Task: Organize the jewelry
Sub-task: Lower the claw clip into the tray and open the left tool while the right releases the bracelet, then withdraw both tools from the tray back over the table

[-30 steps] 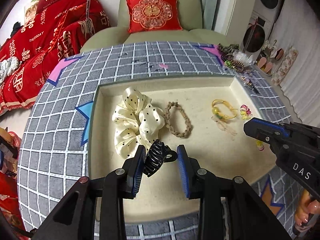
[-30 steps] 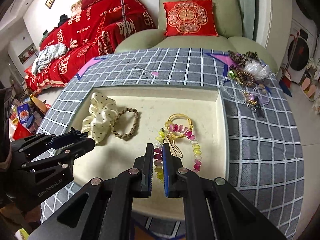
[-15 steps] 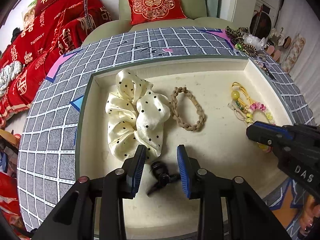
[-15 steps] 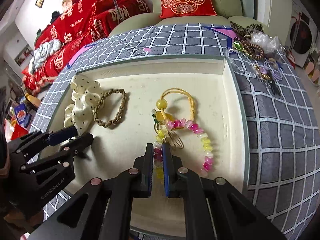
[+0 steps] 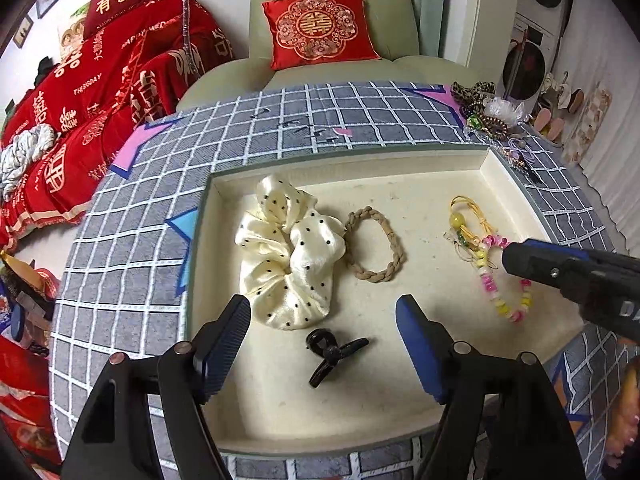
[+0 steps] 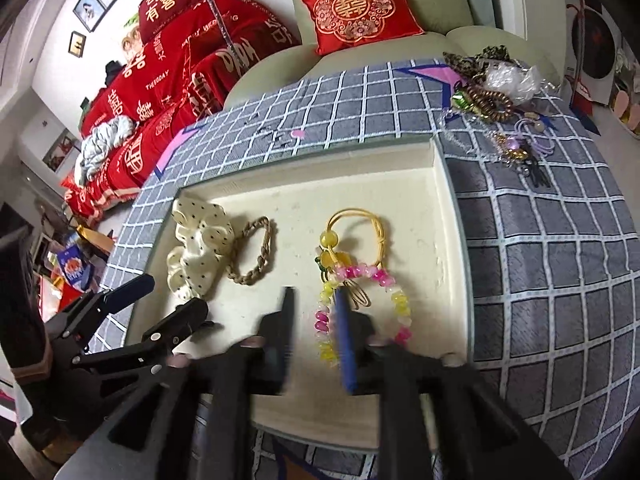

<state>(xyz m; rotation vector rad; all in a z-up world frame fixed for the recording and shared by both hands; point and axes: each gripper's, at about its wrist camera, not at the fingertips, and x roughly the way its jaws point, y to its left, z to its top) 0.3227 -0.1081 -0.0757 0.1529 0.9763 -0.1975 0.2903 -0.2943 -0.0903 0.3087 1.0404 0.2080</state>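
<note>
Four hair and wrist pieces lie spread on the floor of the cream tray (image 5: 404, 164), which sits on a bench covered by a grey checked cloth (image 5: 132, 248). Far left is a glossy cream scrunchie (image 5: 288, 252) with black dots; touching its right edge lies a tan braided loop (image 5: 376, 244). Right of that, a yellow cord bracelet (image 6: 360, 232) overlaps a beaded bracelet (image 6: 362, 304) of pink, yellow and white beads. Nearest, a small black claw clip (image 5: 332, 350) lies on its side between the left tongs (image 5: 322, 344), whose jaws have just been opening and stand wide apart, clear of it. The right tongs (image 6: 314, 336) have also just been opening; one side of the beaded loop runs between their blurred jaws, unpinched.
</note>
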